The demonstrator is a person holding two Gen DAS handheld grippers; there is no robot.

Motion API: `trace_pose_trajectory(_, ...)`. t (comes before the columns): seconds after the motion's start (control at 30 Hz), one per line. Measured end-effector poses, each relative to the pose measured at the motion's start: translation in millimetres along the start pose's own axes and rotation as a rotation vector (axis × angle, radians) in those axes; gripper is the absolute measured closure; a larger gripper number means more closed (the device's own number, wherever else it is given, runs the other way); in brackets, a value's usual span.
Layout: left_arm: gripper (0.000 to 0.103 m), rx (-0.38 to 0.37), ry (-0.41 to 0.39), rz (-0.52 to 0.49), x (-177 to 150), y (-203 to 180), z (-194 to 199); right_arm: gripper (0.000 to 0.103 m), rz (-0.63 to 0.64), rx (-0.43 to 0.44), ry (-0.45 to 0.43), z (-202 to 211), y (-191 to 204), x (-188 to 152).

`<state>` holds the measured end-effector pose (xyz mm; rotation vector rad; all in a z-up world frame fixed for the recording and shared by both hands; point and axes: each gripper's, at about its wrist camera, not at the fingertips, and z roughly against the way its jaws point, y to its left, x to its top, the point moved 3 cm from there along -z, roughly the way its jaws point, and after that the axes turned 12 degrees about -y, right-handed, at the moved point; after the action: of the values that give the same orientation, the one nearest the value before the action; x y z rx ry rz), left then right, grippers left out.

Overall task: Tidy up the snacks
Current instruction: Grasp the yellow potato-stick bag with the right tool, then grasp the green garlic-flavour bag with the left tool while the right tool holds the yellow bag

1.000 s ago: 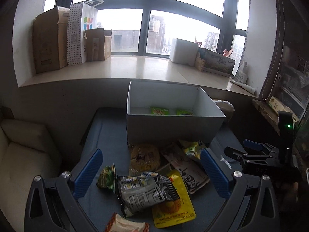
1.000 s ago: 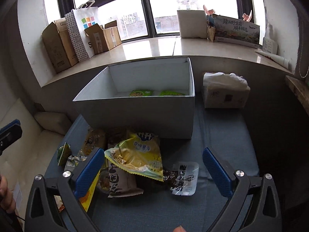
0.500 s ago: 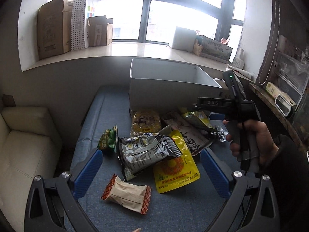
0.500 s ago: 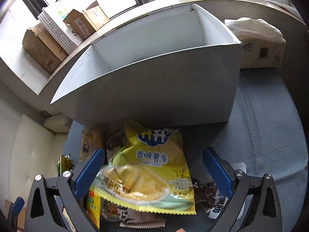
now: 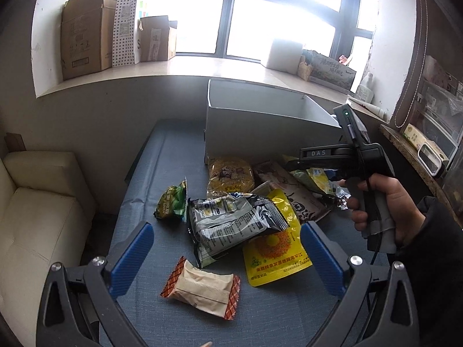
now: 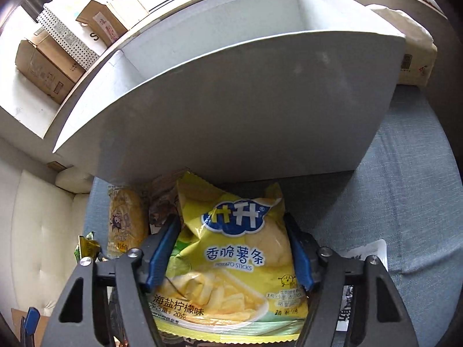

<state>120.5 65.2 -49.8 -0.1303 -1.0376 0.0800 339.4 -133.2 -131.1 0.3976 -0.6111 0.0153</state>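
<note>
Down at the front wall of the one white box point(image 6: 237, 110), the right gripper point(image 6: 231, 251) is clamping its two blue fingers point(image 6: 162, 248) against the sides of a single yellow potato-stick bag point(image 6: 231, 263), which is lying on the blue table point(image 6: 411, 190). Meanwhile the left gripper point(image 5: 225, 260) is hanging over the pile with its fingers spread wide, gripping nothing. Below it are lying one grey-black packet point(image 5: 231, 222), one yellow pouch point(image 5: 275, 257), one orange-edged wrapped cake point(image 5: 202, 286), one green packet point(image 5: 172, 202) and one round yellow noodle pack point(image 5: 230, 173).
</note>
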Motion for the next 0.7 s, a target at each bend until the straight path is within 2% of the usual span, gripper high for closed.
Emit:
trace_pose_trajectory(0.2,0.000,0.033,0.046,0.001,-7.3,22.6,-16.9,0.030,-0.010,0.028,-0.060,28.3,-1.4,0.0)
trace_pose_trajectory(0.43,0.000,0.119,0.154,0.100,-8.3,78.9,-78.8,0.030,0.076,0.095,-0.224,111.8,12.0,-9.8)
trace_pose_trajectory(0.57,0.000,0.153,0.187,0.067,-3.7,86.8,-109.6,0.030,0.120,0.129,-0.275,153.8,20.3,-26.7)
trace_pose_trajectory(0.7,0.000,0.143,0.229,0.065,-5.7,89.2,-136.7,0.030,0.165,0.144,-0.312,186.1,28.2,-39.8)
